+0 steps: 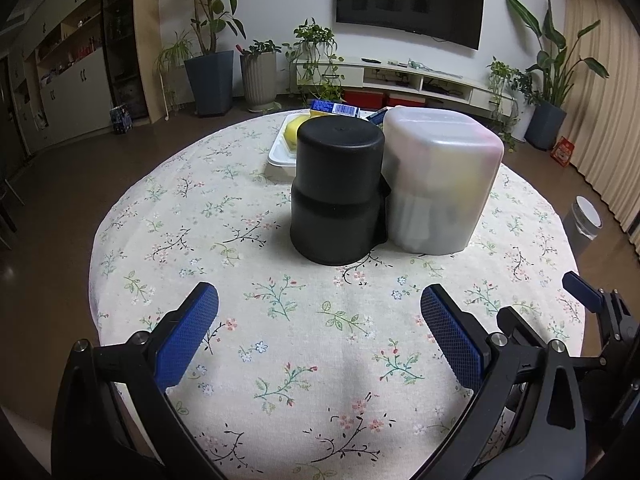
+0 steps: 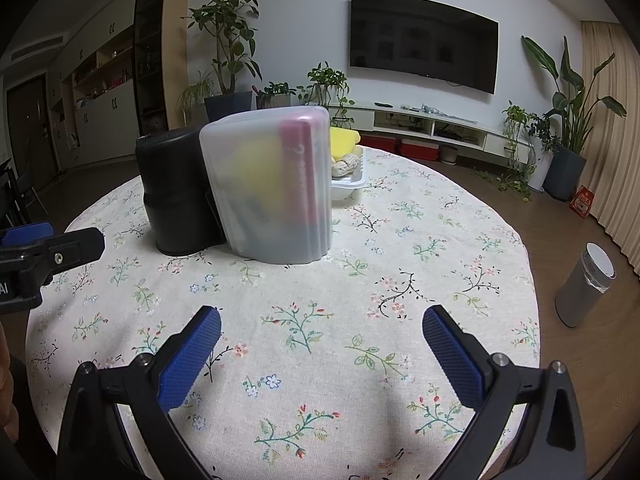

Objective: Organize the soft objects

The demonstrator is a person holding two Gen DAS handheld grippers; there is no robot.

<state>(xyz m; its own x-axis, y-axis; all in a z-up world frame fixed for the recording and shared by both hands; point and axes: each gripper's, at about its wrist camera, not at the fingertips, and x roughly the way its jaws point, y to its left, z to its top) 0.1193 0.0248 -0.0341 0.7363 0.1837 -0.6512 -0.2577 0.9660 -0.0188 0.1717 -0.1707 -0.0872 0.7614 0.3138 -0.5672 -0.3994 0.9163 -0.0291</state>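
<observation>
A black round container (image 1: 336,192) stands upside down mid-table, touching a frosted translucent container (image 1: 440,180), also inverted, with blurred yellow and pink things inside. Behind them a white tray (image 1: 280,152) holds a yellow sponge (image 1: 292,132). In the right wrist view the frosted container (image 2: 272,184) stands right of the black one (image 2: 176,188), with the tray (image 2: 348,184), a yellow sponge (image 2: 344,138) and a beige knotted thing (image 2: 346,166) behind. My left gripper (image 1: 320,312) is open and empty, short of the black container. My right gripper (image 2: 322,332) is open and empty.
The round table carries a floral cloth (image 1: 280,320). A blue-and-white packet (image 1: 336,108) lies behind the tray. A grey bin (image 2: 584,284) stands on the floor at right. My right gripper's fingers (image 1: 580,292) show at the left view's right edge; my left gripper (image 2: 48,248) shows at the right view's left edge.
</observation>
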